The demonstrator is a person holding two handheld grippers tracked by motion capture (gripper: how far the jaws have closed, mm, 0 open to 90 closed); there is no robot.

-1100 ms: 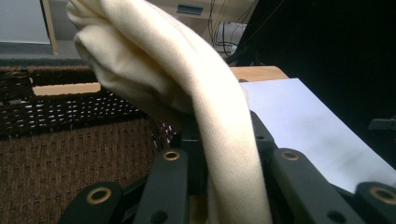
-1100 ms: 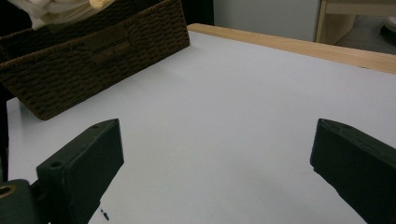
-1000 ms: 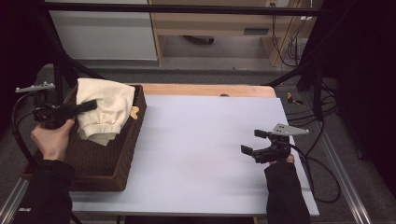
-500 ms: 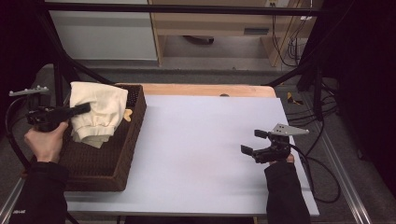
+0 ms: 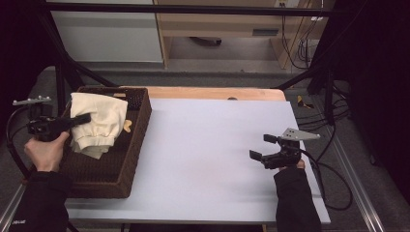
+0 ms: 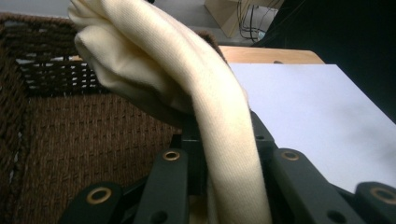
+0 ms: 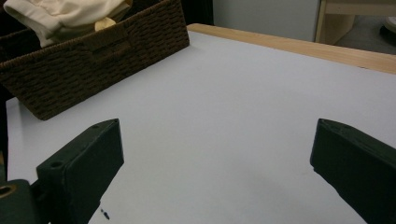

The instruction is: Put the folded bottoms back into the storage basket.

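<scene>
Left tongs [image 5: 82, 119] clamped shut near the table's left edge; right tongs [image 5: 263, 147] (jaws spread wide) hover by its right edge.

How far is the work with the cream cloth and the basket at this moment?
Done: the left tongs are shut on the cream cloth and hold it up over the brown wicker basket. In hand: the cloth hangs bunched, part of it low inside the basket. Left: the white table bears no cloth yet, and the right tongs wait open over it, holding nothing.

Cream cloth [image 5: 96, 123], bunched, above wicker basket [image 5: 126, 159]
</scene>
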